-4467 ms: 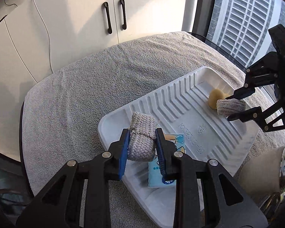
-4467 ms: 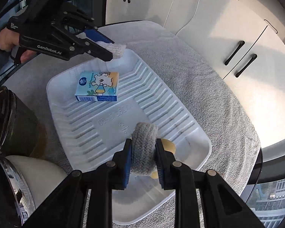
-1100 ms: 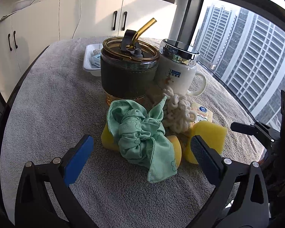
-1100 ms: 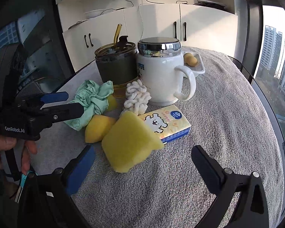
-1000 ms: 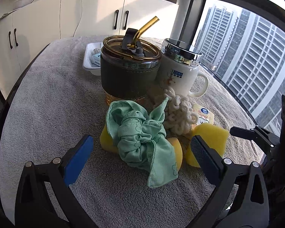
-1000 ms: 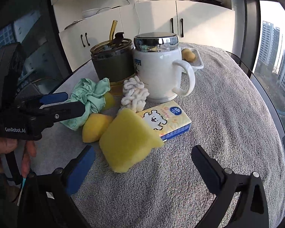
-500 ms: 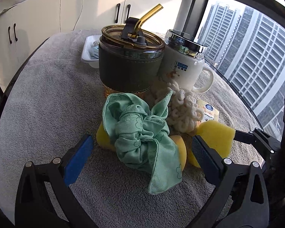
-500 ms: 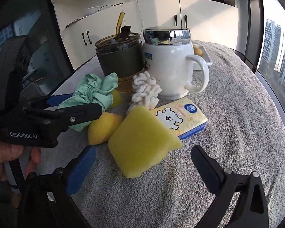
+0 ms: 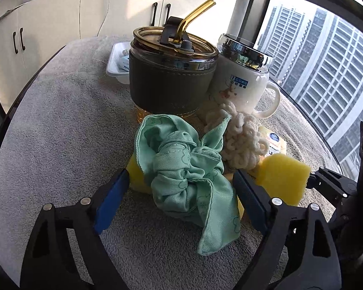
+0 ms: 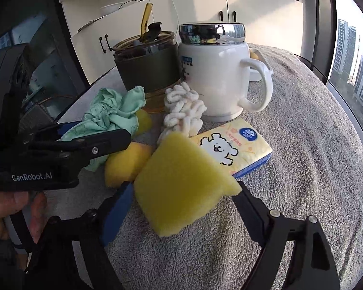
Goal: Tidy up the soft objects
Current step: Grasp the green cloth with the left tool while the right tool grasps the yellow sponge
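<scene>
A crumpled green cloth [image 9: 188,171] lies on the grey towel, over small yellow sponges [image 9: 138,176]. My left gripper [image 9: 181,193] is open with its jaws either side of the cloth. A yellow sponge block [image 10: 181,188] lies between the open jaws of my right gripper [image 10: 184,200]; touch cannot be told. It also shows in the left wrist view [image 9: 283,176]. A white knotted rope piece [image 10: 181,113] and a yellow tissue pack [image 10: 232,149] lie just behind. The cloth also shows in the right wrist view [image 10: 109,113].
A dark tumbler with a gold straw [image 9: 171,77] and a white lidded mug [image 9: 242,82] stand close behind the pile. A white tray [image 9: 118,60] sits further back. White cabinets stand beyond; windows are at the right.
Both grippers released the knitted pieces over the tray, opened, and came to the pile. In the last second both moved in, jaws narrowing around the cloth and the sponge block.
</scene>
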### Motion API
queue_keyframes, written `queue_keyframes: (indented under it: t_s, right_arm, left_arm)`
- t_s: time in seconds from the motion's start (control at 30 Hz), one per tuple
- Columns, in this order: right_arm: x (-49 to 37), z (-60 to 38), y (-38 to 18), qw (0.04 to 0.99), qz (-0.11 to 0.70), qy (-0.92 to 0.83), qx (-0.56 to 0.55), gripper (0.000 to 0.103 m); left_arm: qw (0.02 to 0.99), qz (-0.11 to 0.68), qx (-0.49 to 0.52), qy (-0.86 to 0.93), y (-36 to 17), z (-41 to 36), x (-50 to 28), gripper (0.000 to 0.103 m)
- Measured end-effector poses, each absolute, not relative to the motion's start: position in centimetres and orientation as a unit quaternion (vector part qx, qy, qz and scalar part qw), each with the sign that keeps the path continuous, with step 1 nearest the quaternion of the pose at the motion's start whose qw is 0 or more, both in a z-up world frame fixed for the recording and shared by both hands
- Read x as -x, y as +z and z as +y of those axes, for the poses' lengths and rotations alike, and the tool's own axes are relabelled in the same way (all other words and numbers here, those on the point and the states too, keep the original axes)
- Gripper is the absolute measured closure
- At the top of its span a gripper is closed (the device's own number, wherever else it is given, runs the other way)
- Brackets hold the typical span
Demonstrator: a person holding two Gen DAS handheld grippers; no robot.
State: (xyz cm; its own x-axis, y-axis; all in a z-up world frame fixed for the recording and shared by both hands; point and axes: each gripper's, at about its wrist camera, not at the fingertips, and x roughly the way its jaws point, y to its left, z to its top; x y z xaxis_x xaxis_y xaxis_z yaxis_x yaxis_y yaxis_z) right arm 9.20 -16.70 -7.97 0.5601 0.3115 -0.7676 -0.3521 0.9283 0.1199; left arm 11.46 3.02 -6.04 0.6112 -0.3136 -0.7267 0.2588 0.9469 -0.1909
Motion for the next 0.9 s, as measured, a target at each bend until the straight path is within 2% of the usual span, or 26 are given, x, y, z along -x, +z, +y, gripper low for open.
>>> queue_keyframes:
  t_s: [0.17,0.23,0.3,0.4,0.53,0.57,0.6,0.67,0.9]
  right_arm:
    - [-9.2,-16.4,-8.1,0.882,0.430,0.189,0.027,0.026]
    - [-9.2,-16.5,-8.0,0.882,0.430,0.191,0.024,0.032]
    - [-9.2,-16.6,-8.0,0.881,0.431,0.195,0.020,0.045]
    - [-9.1,-16.7,-7.8,0.880,0.430,0.201,0.018,0.061]
    - [-8.7,-16.6,-7.4,0.881,0.425,0.206,0.015,0.066]
    - [-8.7,-16.7,-7.3,0.882,0.422,0.207,0.014,0.068]
    - [-8.6,-16.8,-7.2,0.883,0.421,0.208,0.014,0.070]
    - [-8.4,-17.0,-6.9,0.884,0.417,0.210,0.012,0.076]
    - [-7.4,-16.8,-5.8,0.889,0.402,0.217,0.026,0.078]
  left_arm:
    - [0.899,0.407,0.033,-0.162,-6.0,3.2,-11.4,0.023]
    - [0.900,0.404,0.035,-0.161,-5.9,3.4,-11.3,0.028]
    - [0.901,0.400,0.035,-0.161,-5.7,3.5,-11.1,0.037]
    - [0.903,0.398,0.033,-0.162,-5.5,3.6,-11.0,0.043]
    - [0.904,0.392,0.035,-0.165,-5.2,3.8,-10.7,0.049]
    - [0.905,0.389,0.036,-0.166,-5.1,3.7,-10.6,0.054]
    - [0.906,0.388,0.036,-0.167,-5.0,3.8,-10.6,0.066]
    - [0.908,0.382,0.038,-0.169,-4.7,3.8,-10.5,0.067]
    - [0.914,0.361,0.048,-0.178,-4.0,4.2,-9.9,0.075]
